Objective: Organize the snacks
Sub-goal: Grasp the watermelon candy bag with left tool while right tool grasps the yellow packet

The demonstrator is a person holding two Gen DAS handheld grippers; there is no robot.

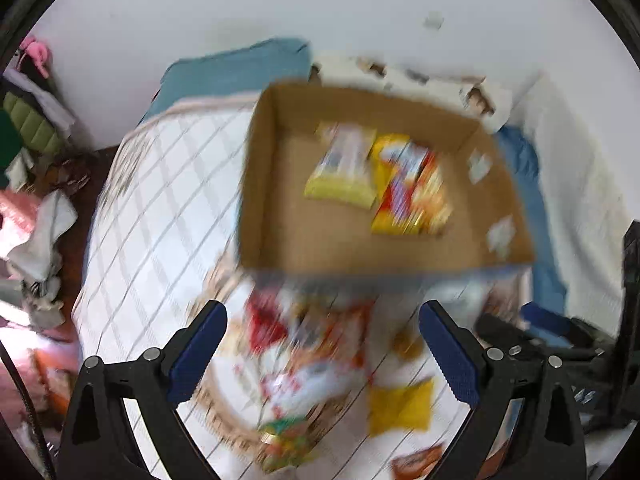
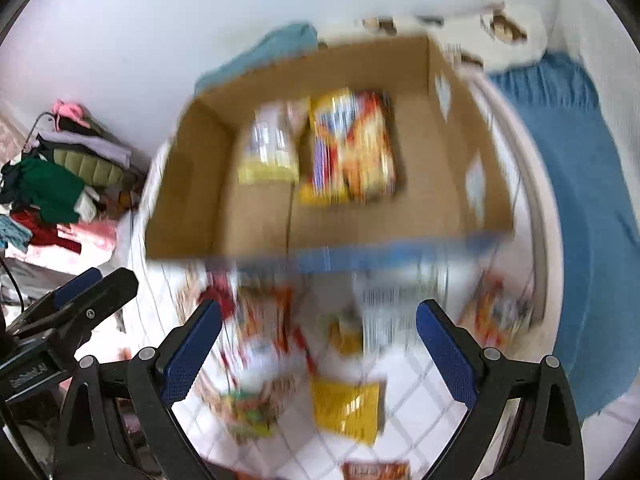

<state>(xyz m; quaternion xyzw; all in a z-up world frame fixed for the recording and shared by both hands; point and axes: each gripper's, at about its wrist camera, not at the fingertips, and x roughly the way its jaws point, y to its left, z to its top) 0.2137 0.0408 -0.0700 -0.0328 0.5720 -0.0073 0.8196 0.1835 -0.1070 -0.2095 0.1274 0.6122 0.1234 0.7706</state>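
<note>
White wall [image 1: 240,0] fills twelve o'clock. Bed with white quilt [image 1: 160,184], grey grid lines, centre. Blue blanket [image 2: 580,184] at three o'clock. Heaped clothes [image 2: 60,184] at nine o'clock. Dark floor [image 1: 76,248] beside bed. Both views motion-blurred.

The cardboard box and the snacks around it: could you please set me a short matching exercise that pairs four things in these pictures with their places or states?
Things:
1. cardboard box
2. yellow packet
3. pale yellow-edged packet
4. left hand-held gripper

Places or states:
A. lies on the checked bed cover, in front of the box
B. open, holding nothing
C. stands on the bed with its top open
D. lies inside the box beside a red and yellow pack

Pairs: 1-C, 2-A, 3-D, 4-B
</note>
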